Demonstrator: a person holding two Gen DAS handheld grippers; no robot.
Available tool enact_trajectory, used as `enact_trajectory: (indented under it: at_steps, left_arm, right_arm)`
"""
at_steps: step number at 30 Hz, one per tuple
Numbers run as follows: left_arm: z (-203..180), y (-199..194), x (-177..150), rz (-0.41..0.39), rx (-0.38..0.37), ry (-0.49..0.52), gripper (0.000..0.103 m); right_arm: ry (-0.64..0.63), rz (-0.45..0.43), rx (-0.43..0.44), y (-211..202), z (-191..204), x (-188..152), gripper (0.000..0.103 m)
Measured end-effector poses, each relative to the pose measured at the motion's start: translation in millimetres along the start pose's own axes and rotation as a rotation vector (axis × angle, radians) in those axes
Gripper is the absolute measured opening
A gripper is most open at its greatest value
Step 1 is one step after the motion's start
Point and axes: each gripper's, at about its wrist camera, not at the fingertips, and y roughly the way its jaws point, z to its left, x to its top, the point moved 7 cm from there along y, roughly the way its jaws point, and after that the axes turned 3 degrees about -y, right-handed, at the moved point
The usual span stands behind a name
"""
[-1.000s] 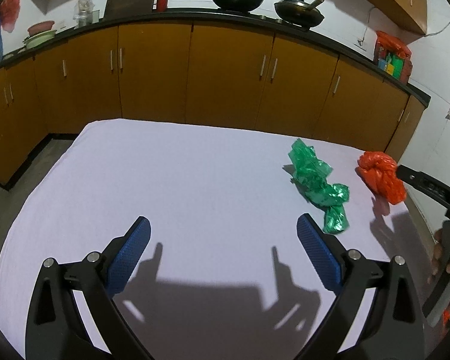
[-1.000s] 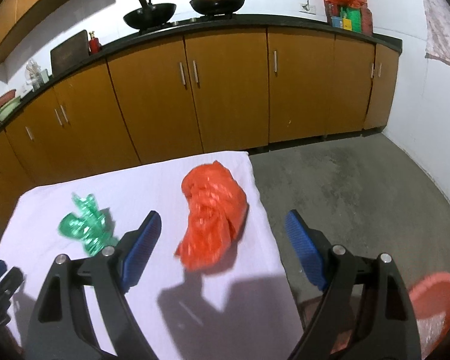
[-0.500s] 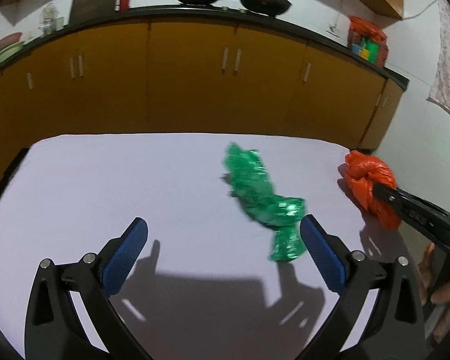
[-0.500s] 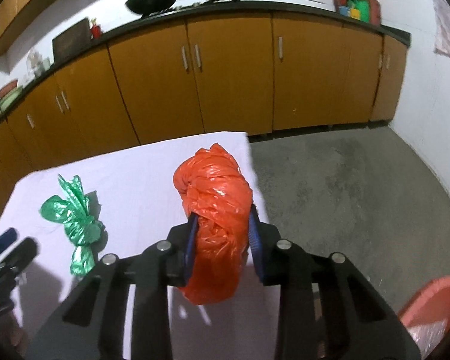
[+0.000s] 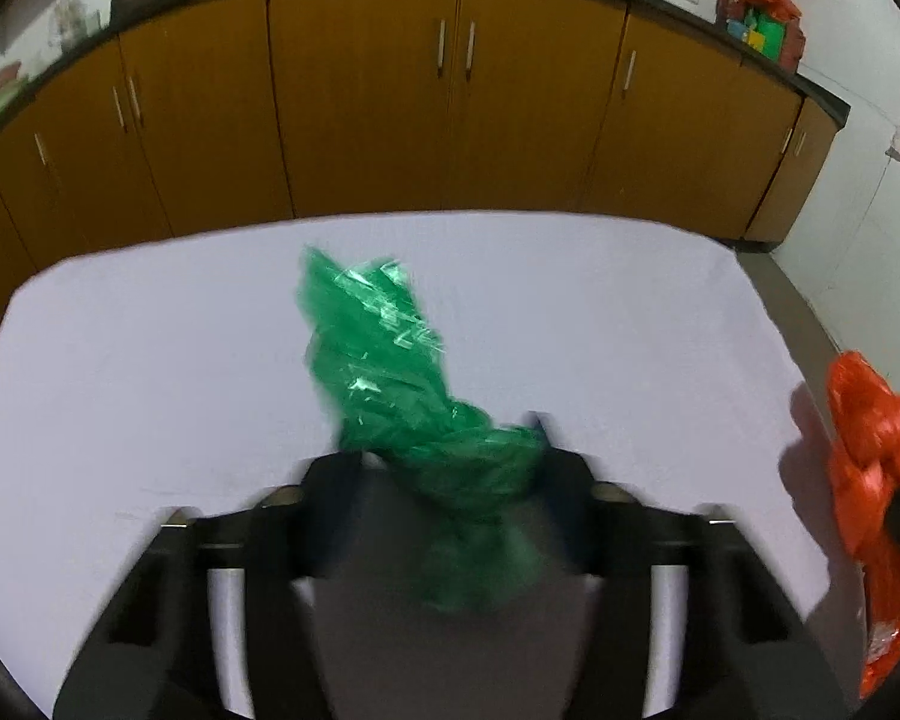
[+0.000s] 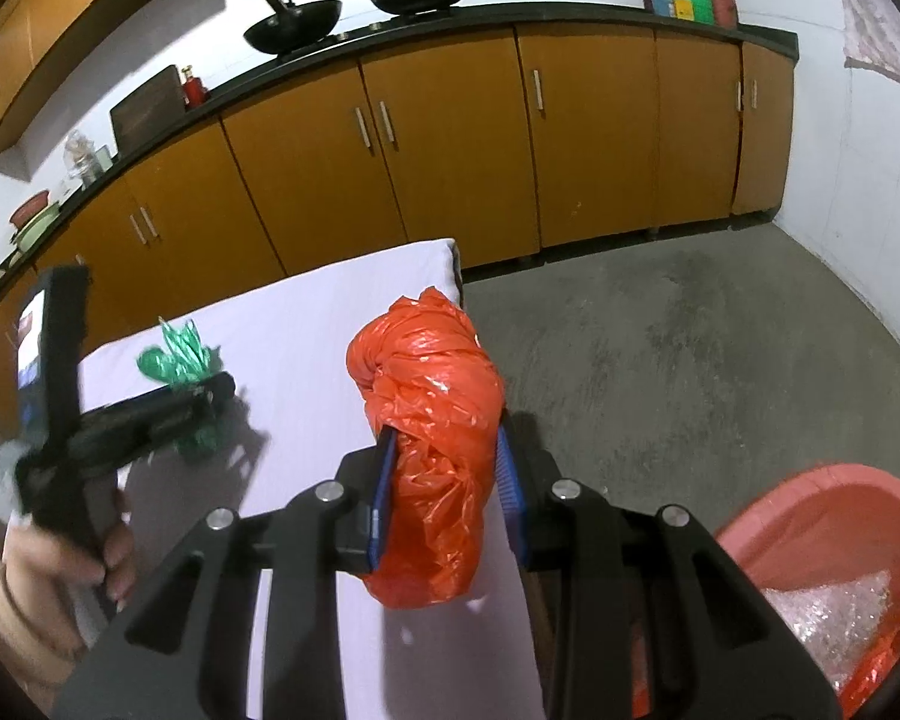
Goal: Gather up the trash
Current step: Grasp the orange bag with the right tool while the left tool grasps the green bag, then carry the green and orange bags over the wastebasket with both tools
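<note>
At the far left of the right wrist view we see a person's hand (image 6: 60,558) gripping the handle of the left gripper (image 6: 216,390), whose tip reaches into the green plastic bag (image 6: 177,357) lying on the white-covered bench (image 6: 306,324). In the left wrist view, that green plastic bag (image 5: 390,372) sits mid-bench, its crumpled top rising away from us and its twisted lower part lying between the jaws of the left gripper (image 5: 450,456). Those jaws are closing at this moment; the picture is blurred there, so we cannot tell whether the pads press the plastic yet. The bench (image 5: 150,360) around the bag is bare cloth. Further right, at the bench's right edge, the orange plastic bag (image 5: 870,456) hangs in the tip of the other tool. From the right wrist camera, we see the right gripper (image 6: 450,480) with its blue pads (image 6: 384,498) squeezed against both sides of the orange plastic bag (image 6: 432,432), jaws narrowed to the width of the bundle and gripping it firmly near the bench's corner. Its knotted top bulges above the pads and its lower end droops below them. To the right, down on the grey floor (image 6: 690,348), stands a red tub (image 6: 810,516) with clear crinkled plastic inside. Behind everything runs a row of brown cabinets (image 6: 450,150).
</note>
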Motion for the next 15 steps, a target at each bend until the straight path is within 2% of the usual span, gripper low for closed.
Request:
enact_trajectory:
  at_steps: [1,3,9,15]
  left_arm:
    - [1.3,-3.3,-1.1,-0.01,-0.012,-0.006,0.043]
    - [0.5,-12.0,-4.9,-0.027,-0.031,0.003,0.04]
    - [-20.4,-61.3,-17.3,-0.096,-0.075,0.09,0.039]
    - [-73.7,-120.1,-37.3,-0.136,-0.152,0.183,0.039]
  right_arm:
    - [-0.003,-0.001,0.003,-4.7,0.3,-2.8,0.03]
    - [0.004,-0.005,0.013,-15.4,-1.3,-6.7,0.03]
    - [0.04,-0.041,0.014,-54.8,-13.5,-12.7,0.03]
    - [0.069,-0.079,-0.042,-107.3,-40.0,-22.5,0.03]
